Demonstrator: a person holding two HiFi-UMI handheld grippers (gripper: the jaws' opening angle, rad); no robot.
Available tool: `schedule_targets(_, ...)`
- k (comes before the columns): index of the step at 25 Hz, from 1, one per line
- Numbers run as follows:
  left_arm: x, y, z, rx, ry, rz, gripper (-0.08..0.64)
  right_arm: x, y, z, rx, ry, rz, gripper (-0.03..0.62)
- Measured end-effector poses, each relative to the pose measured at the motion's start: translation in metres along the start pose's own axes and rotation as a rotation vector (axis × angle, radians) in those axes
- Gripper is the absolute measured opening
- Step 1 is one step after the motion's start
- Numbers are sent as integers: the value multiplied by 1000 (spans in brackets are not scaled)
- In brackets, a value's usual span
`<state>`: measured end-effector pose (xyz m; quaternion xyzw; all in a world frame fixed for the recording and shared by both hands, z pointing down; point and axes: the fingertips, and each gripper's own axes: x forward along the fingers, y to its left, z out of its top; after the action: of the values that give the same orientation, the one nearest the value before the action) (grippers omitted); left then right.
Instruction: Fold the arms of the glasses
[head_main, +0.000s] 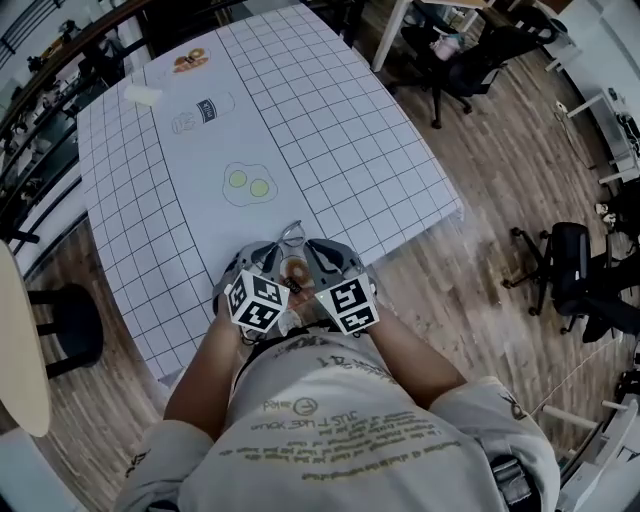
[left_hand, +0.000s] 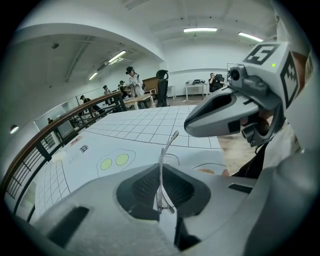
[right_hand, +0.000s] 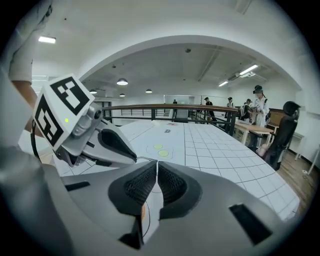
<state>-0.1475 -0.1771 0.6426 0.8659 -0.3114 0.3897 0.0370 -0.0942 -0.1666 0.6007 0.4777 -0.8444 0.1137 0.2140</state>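
clamping a thin arm (left_hand: 161, 165) of the glasses (head_main: 291, 236) upright in the closed jaws of the left gripper (head_main: 272, 258); holding the glasses just over the near edge of the checked table (head_main: 330, 120), between both tools; pressing the right gripper (right_hand: 154, 165) jaw tips together on the frame's thin wire.

Ceiling strip lights (left_hand: 200, 30) are shining over a white-walled room where a grid-clothed table (head_main: 330, 110) is standing on a wooden plank floor (head_main: 480, 290), with black office chairs (head_main: 565, 265) sitting nearby and a dark railing (left_hand: 55, 135) running alongside.
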Motion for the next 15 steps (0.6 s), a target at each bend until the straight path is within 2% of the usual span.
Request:
schedule_targets(6,16,-1,2,18,24,-6,28,-21,-17,11,24,-30,-32,15)
schedule_targets(12,33,-4,-4,71,69,-14,28,-31,-24,13,49,-44,-5,14)
schedule_targets(15,41,-7,-7,74,91,-22,28,-34,-29,17,45,-49,-3,14)
